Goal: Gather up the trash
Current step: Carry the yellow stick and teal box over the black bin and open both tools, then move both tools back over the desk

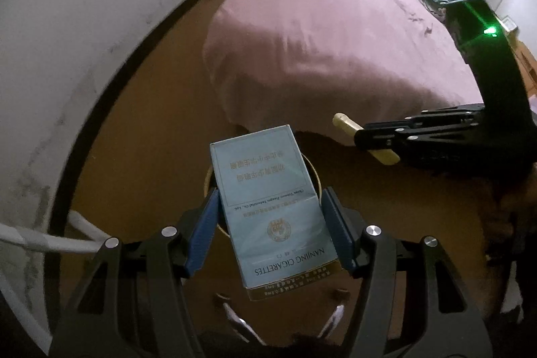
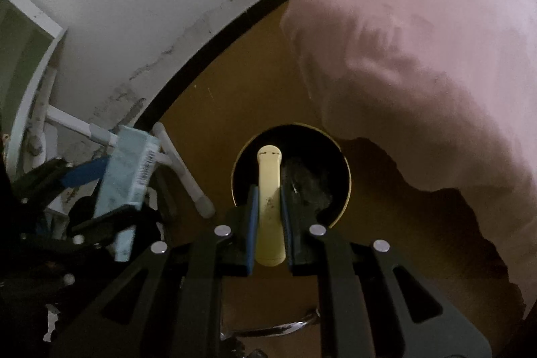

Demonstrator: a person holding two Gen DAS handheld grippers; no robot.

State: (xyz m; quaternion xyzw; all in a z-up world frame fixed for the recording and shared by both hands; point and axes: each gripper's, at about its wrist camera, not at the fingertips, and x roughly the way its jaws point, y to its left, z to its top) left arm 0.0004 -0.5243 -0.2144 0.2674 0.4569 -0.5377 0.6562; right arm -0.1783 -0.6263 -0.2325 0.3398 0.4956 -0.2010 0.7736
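Left wrist view: your left gripper (image 1: 270, 217) is clamped on a pale blue cigarette pack (image 1: 268, 207), blue pads (image 1: 204, 230) pressed to both long sides, printed face up, gold end nearest the camera. Pack sits in line with a round bin (image 1: 317, 176) on the brown floor (image 1: 151, 123); only slivers of its rim show past the pack. Your right gripper (image 1: 365, 141) comes in from the right, pinching a cream-yellow tube (image 1: 349, 127), rounded end poking out toward the left. Pink bedspread (image 1: 319, 39) fills the upper middle, its hem draped near the bin. White wall (image 1: 84, 22) with a dark baseboard on the left, white pipes (image 1: 50, 242) low left. Right wrist view: your right gripper (image 2: 269, 190) has its jaws nearly together, squeezing the tube (image 2: 269, 200) lengthwise, tip pointing over the dark mouth of the bin (image 2: 342, 163), gold rim showing. Something dark and crumpled lies inside, too dim to identify. Your left gripper (image 2: 100, 193) is at the left edge, gripping the pack (image 2: 126, 170), barcode side showing, beside the bin and not over it in this view. Bedspread (image 2: 419, 56) hangs on the right.
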